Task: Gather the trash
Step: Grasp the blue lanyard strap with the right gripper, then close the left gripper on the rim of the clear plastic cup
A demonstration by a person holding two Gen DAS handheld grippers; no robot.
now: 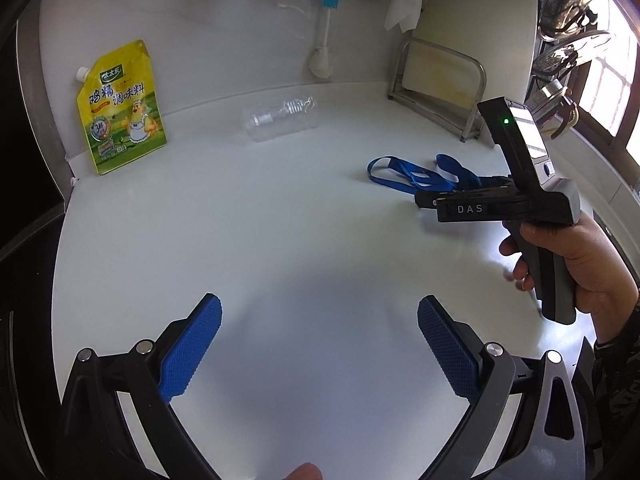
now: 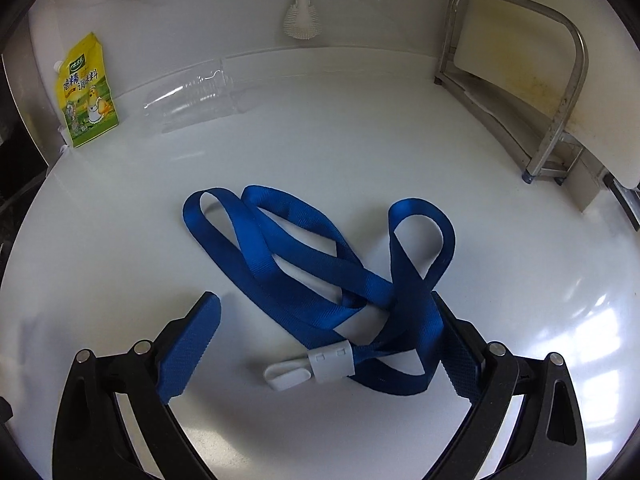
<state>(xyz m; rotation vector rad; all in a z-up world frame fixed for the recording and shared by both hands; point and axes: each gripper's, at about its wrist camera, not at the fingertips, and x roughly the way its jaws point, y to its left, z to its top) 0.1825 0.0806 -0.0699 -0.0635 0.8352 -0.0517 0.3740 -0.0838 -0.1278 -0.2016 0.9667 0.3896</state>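
I am seeing a clear plastic bottle (image 1: 280, 118) lying empty at the white worktop's (image 1: 280, 240) back edge, beside a yellow seasoning pouch (image 1: 122, 108). My right gripper (image 2: 326, 344), jaws spread, is straddling the tangled blue lanyard (image 2: 320, 264). My left gripper (image 1: 320, 344) is hovering, jaws spread, holding nothing.

A lanyard (image 2: 316, 264) lies on the counter (image 2: 500, 280), bottle (image 2: 192, 98) behind it, pouch (image 2: 86, 96) far left.

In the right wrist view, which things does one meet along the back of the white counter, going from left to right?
Yellow seasoning pouch → clear plastic bottle, lying on its side → white brush hanging on the wall → metal rack with a cutting board.
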